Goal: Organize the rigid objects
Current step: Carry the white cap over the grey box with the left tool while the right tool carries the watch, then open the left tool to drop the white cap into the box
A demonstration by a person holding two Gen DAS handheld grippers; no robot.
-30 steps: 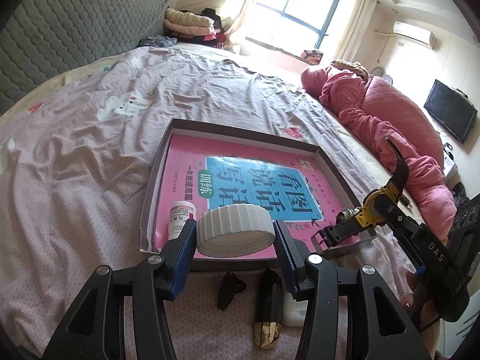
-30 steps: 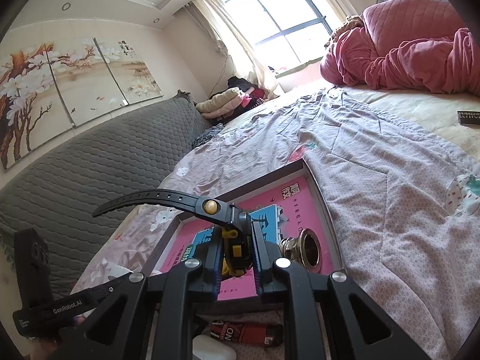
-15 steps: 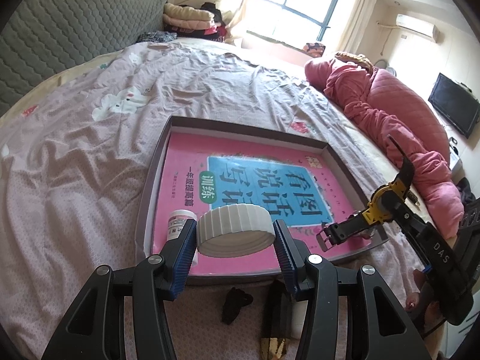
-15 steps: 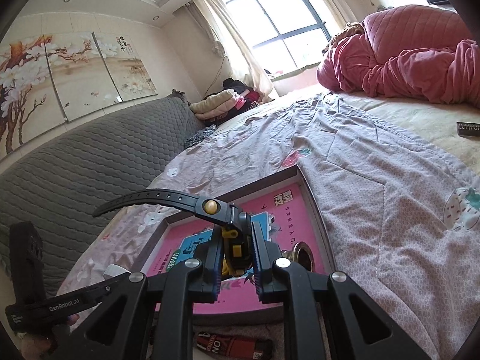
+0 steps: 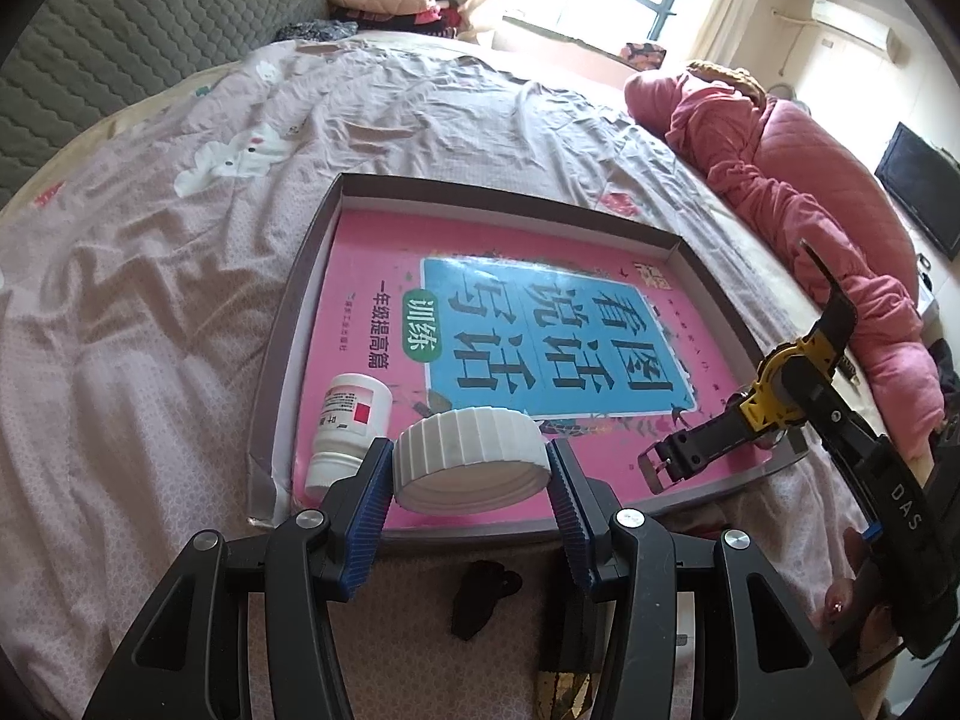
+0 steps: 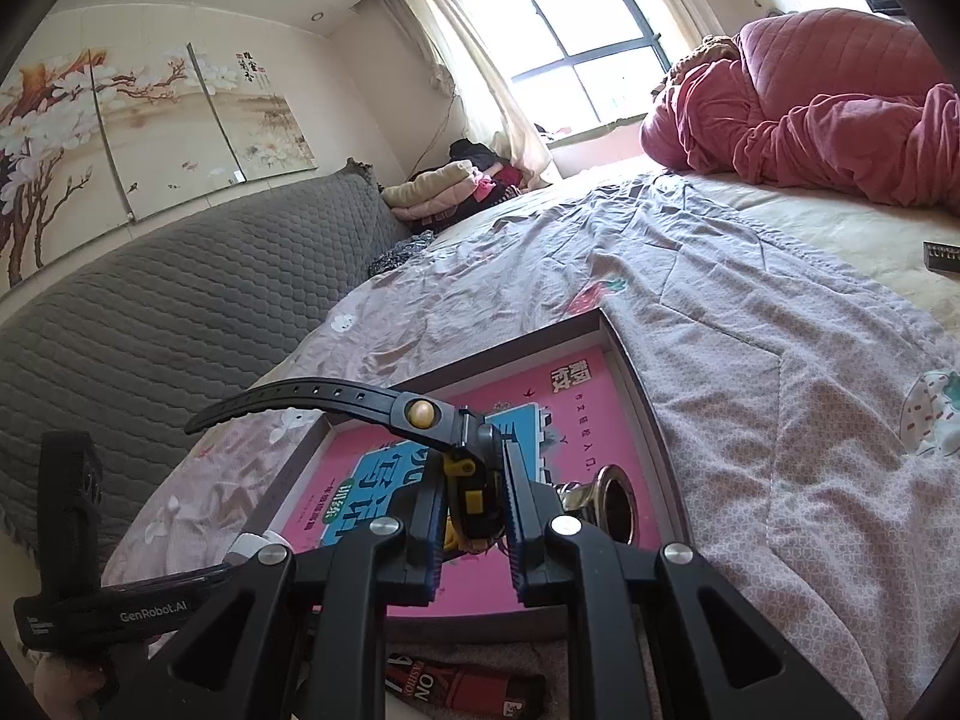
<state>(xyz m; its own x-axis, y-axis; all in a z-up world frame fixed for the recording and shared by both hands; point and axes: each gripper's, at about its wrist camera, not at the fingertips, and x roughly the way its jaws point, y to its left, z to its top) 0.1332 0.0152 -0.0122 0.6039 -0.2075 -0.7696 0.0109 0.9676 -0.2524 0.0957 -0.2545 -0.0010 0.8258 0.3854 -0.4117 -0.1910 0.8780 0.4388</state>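
On a bed with a pinkish sheet [image 5: 180, 312] lies a shallow tray [image 5: 510, 210] lined with a pink book. The left gripper [image 5: 471, 471] pinches a white ribbed lid [image 5: 471, 456] over the tray's near edge, beside a small pill bottle [image 5: 348, 426] lying in the tray. The right gripper [image 6: 474, 510] clamps a black-yellow watch [image 6: 468, 480] above the tray's near right corner, close to a metal ring [image 6: 612, 507] in the tray.

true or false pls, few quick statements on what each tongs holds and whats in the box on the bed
1. The left tongs grip a white ribbed lid. True.
2. The right tongs are empty. False: they clamp a black and yellow watch.
3. A white pill bottle lies on its side in the box. True.
4. The box holds a green book. False: the book is pink and blue.
5. A metal ring piece sits in the box. True.
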